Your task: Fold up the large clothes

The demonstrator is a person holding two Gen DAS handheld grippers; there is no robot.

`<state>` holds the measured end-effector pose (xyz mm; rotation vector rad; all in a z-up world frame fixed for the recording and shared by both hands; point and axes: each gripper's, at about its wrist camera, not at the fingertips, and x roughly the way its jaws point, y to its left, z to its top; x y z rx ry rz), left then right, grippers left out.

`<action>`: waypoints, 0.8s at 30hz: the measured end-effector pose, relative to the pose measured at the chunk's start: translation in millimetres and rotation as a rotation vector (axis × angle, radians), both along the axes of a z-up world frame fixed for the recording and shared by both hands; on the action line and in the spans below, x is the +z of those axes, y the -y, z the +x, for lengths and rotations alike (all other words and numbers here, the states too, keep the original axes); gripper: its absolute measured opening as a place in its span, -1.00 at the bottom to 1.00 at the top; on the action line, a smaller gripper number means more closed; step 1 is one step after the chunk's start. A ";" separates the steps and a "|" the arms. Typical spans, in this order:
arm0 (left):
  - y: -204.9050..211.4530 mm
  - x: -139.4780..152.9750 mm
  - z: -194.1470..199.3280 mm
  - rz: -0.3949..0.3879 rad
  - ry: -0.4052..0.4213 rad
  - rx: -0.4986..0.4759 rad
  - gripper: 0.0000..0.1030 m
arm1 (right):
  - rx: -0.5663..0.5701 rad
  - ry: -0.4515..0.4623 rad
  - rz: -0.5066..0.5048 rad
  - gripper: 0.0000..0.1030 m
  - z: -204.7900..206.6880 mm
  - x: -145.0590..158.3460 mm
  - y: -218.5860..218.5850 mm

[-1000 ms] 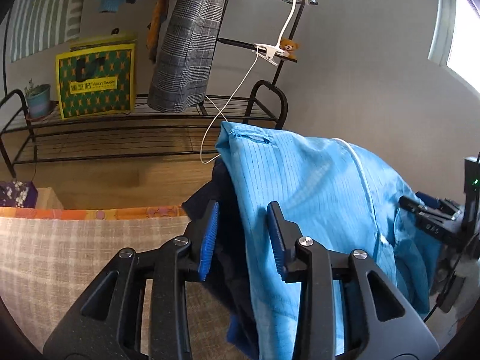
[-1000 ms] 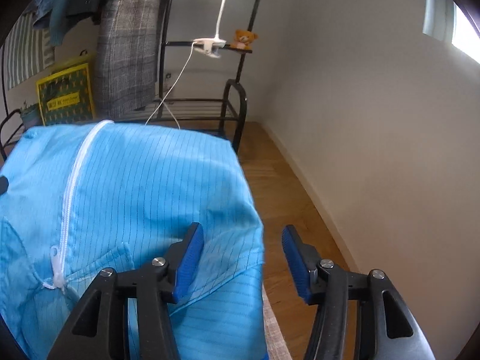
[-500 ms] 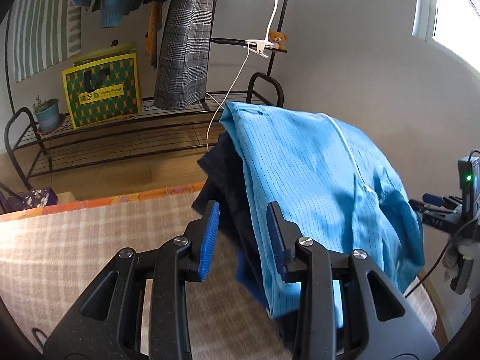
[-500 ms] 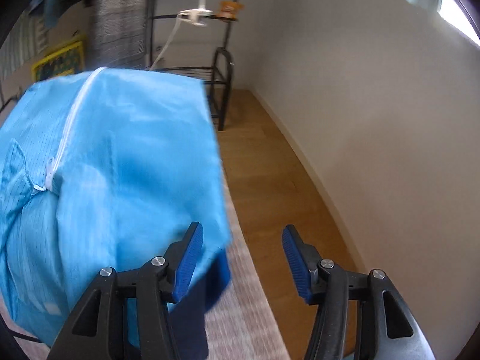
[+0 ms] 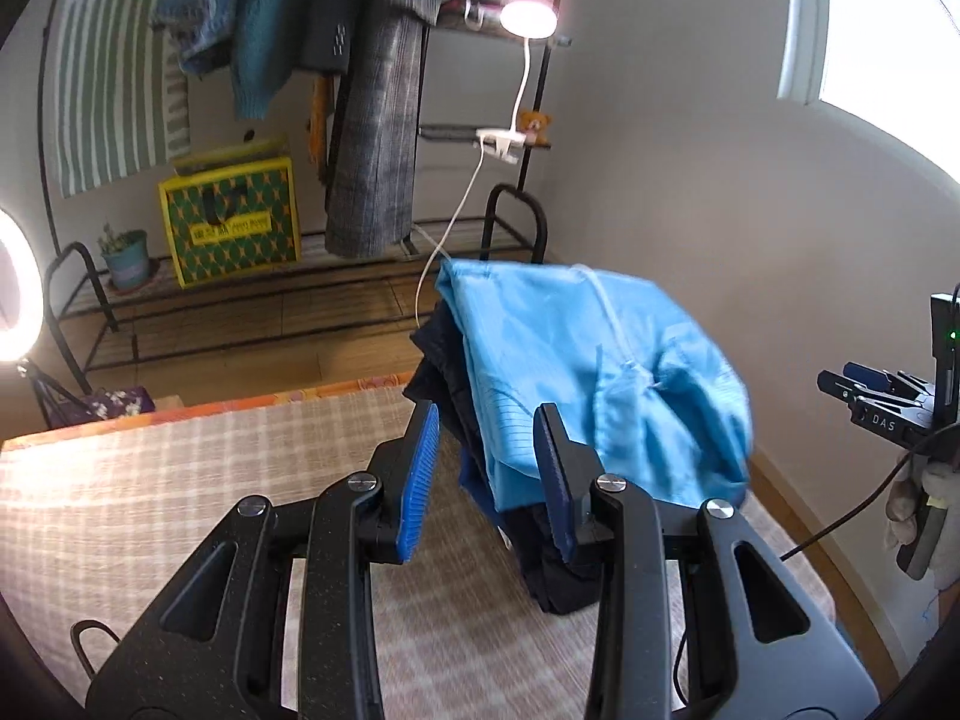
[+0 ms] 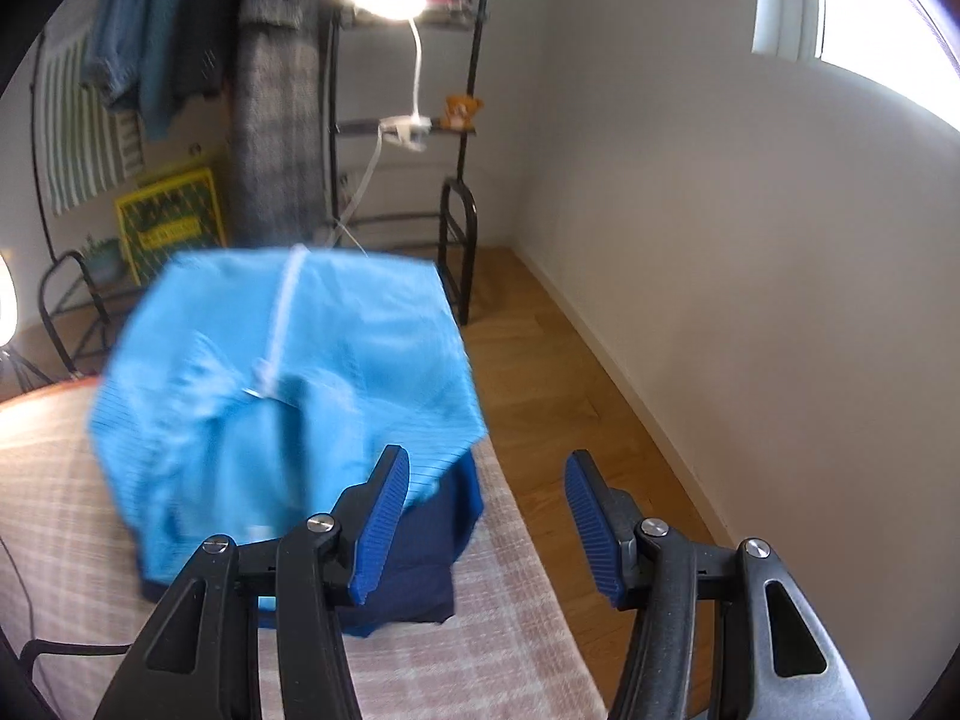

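A: Left wrist view: left gripper (image 5: 487, 474) is sitting spread, pinching nothing. The folded light-blue pinstriped zip jacket (image 5: 576, 372) is lying on a dark navy garment (image 5: 558, 564) at the right end of the checked beige cloth surface (image 5: 180, 480).

B: Right wrist view: right gripper (image 6: 487, 531) is spread too, its left pad beside the jacket (image 6: 288, 396). Fabric's looking light, limp and slippery; I'd be pinching hem corners, not the zip.

Ahead of your left tool (image 5: 486, 474): folded jacket (image 5: 576, 360) atop the garment pile (image 5: 558, 564), at the table's (image 5: 180, 480) right end. Behind: shelf rack (image 5: 240, 300) holding bag (image 5: 231, 222) and plant pot (image 5: 126, 252), left.
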<state>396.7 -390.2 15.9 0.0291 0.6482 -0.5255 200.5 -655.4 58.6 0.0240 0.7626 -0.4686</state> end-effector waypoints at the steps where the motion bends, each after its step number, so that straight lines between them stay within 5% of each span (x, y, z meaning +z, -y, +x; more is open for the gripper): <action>1: -3.6 7.4 -6.4 -0.001 0.011 0.000 -0.34 | 0.009 0.014 -0.010 0.09 -7.7 13.2 -8.1; 14: -76.4 113.1 -164.8 -0.073 0.195 -0.075 -0.34 | 0.102 0.230 -0.055 0.11 -126.0 142.0 -119.2; 24: -130.9 155.7 -256.7 -0.095 0.280 -0.116 -0.34 | 0.179 0.291 -0.061 0.22 -198.3 179.8 -200.3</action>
